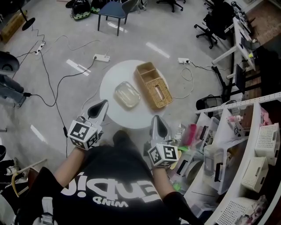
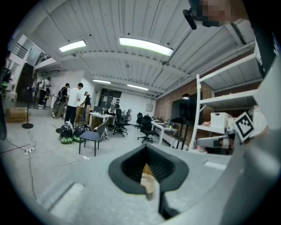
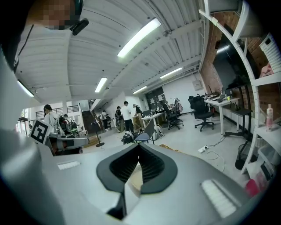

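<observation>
In the head view a round white table carries a clear lidded plastic box and a woven tan basket with two compartments. My left gripper hovers at the table's near left rim, its jaws shut and nothing in them. At the near right rim my right gripper is likewise shut and holds nothing. Both point toward the table and touch neither object. In the left gripper view the left gripper shows its black pads pressed together. The right gripper looks the same in its own view.
Power strips and cables lie on the floor around the table. A blue chair stands beyond it, with office chairs and a desk at the far right. White shelving with bins is close on my right. People stand far off.
</observation>
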### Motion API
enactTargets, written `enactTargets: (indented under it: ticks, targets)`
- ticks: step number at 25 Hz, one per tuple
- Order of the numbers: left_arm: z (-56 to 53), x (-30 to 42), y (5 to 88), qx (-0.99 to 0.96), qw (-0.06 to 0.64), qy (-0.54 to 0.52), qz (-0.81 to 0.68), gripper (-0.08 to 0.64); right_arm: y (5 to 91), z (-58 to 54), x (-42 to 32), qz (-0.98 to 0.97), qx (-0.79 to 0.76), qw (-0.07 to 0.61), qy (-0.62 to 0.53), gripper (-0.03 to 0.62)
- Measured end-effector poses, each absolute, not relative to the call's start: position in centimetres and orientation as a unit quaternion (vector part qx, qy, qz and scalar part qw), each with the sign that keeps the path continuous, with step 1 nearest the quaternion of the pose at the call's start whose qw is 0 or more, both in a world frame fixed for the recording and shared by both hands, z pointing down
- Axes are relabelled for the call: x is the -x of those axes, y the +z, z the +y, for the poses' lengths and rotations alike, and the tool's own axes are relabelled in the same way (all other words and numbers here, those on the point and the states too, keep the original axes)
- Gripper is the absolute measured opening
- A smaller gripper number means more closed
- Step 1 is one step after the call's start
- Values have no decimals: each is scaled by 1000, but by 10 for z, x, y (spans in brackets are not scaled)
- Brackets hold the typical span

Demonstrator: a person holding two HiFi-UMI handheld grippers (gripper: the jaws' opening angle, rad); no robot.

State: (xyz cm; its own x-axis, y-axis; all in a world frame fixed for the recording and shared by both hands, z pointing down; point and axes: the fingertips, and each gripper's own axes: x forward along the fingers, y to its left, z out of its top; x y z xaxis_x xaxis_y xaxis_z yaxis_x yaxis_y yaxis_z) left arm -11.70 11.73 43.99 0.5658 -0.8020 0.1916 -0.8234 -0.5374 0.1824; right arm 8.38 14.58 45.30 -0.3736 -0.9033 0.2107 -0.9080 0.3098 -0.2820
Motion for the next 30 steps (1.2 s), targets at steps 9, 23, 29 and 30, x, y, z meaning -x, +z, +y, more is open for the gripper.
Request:
enactTargets:
  ticks: [9, 23, 29, 30]
  targets:
    - [41, 91, 447, -868, 127, 54, -478, 2, 461, 65, -103, -823, -535, 11, 189, -2]
    - [-20, 81, 449, -867, 124, 77, -477, 2, 468, 8, -97, -835, -512, 21, 202, -2]
    - [-40, 88, 458, -872, 134, 92, -463, 3, 466, -5, -94, -819, -535, 19, 205, -2]
    - [-45, 89, 459, -872, 137, 92, -461, 3, 465, -8, -94, -817, -538, 20, 204, -2]
